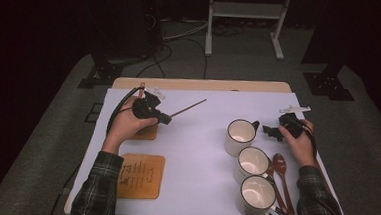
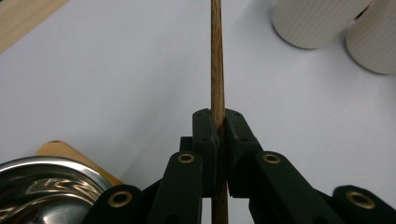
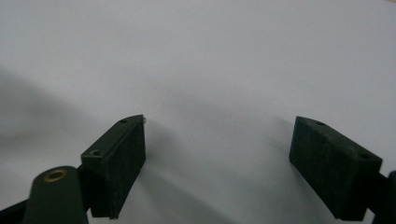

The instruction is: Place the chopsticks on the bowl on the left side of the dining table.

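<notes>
My left gripper (image 1: 164, 118) (image 2: 218, 125) is shut on a thin wooden stick (image 1: 189, 107) (image 2: 216, 56). The stick runs out from between the jaws, up and to the right over the white sheet (image 1: 196, 148). On the right side, my right gripper (image 1: 269, 132) (image 3: 219, 140) is open just beside the handle of the farthest white mug (image 1: 240, 136). Nothing lies between its jaws, and bare white sheet is under them. Two more white mugs (image 1: 253, 163) (image 1: 257, 194) stand in a row toward the front edge.
Brown wooden spoons (image 1: 279, 169) lie right of the mugs. A slotted wooden coaster (image 1: 141, 176) sits at the front left, another coaster (image 1: 148, 133) under the left hand. A shiny metal dish (image 2: 46, 191) lies below the left gripper. Two mugs (image 2: 317, 21) stand ahead.
</notes>
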Motion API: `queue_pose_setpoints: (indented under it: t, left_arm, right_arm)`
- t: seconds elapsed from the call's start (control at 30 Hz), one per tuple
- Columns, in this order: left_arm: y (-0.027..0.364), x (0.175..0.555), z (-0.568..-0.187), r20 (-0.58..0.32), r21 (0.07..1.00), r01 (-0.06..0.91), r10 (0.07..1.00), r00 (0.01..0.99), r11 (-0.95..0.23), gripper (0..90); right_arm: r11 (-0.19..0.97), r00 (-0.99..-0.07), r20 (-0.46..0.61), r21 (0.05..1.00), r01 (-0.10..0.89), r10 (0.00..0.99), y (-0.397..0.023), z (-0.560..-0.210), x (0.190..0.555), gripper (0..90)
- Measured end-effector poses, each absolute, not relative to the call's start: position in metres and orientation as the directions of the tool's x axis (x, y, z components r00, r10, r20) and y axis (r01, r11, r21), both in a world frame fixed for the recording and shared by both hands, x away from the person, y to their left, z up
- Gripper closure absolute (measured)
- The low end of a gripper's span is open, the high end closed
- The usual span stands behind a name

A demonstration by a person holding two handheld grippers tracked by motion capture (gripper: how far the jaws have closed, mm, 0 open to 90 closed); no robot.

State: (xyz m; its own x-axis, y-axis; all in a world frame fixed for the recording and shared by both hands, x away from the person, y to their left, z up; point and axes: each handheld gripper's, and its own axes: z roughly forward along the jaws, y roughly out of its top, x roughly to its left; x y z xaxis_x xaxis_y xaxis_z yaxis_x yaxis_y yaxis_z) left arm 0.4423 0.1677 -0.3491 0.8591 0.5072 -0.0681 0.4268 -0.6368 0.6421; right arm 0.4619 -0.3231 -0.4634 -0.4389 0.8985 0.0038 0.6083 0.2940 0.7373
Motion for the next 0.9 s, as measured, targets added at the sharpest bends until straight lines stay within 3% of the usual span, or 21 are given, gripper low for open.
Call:
queue_pose_setpoints:
  t: [0.9]
  left_arm:
    - [0.214, 0.467, -0.347, -0.052, 0.639, 0.481, 0.591, 0.805, -0.600, 84.3]
  right_arm:
    - [0.289, -0.430, 0.004, 0.736, 0.612, 0.903, -0.323, -0.465, 0.462, 15.5]
